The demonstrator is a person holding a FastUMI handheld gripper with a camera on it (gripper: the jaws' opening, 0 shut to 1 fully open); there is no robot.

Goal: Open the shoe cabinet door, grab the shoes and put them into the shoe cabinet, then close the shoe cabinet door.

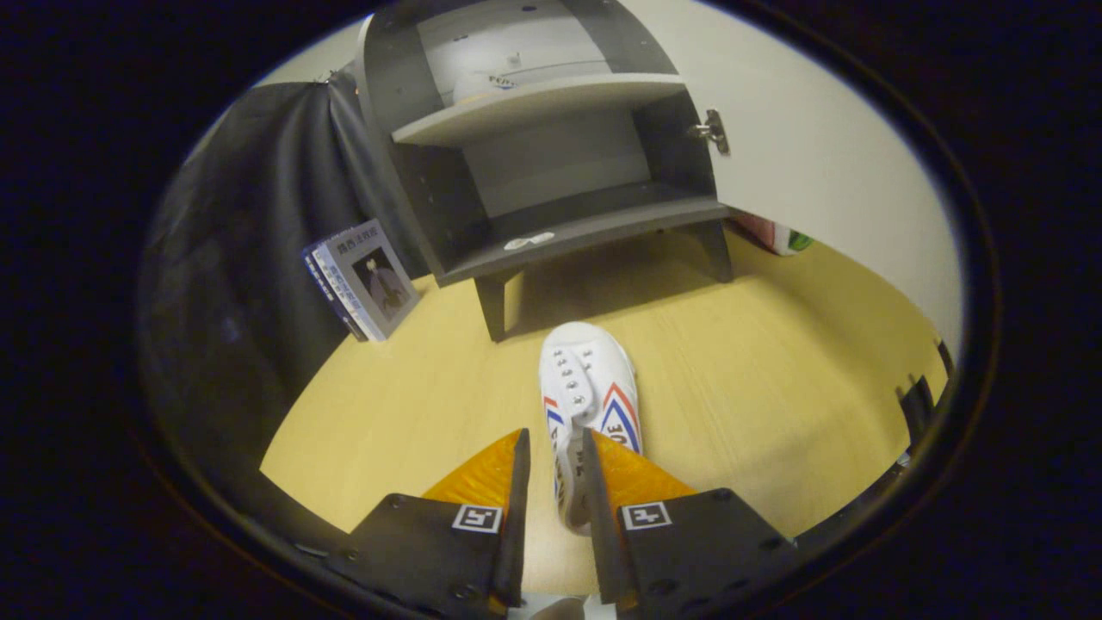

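Observation:
A white shoe (590,387) with red and blue side stripes lies on the wooden floor, toe towards the shoe cabinet (551,155). Its heel end sits between the fingers of my gripper (555,452). The right fingertip (594,465) is against the shoe's side, while a strip of floor shows between the shoe and the left fingertip (519,465), so the jaws stand narrowly open. The grey cabinet stands just beyond the shoe with its door (826,155) swung open to the right. A second white shoe (486,83) rests on the upper shelf; the lower shelf (594,226) holds a small white scrap.
A book (366,280) leans against the black cloth wall left of the cabinet. A pink and green object (779,237) peeks out behind the open door. A metal hinge (711,131) sticks out at the door's inner edge. Bare floor lies between shoe and cabinet.

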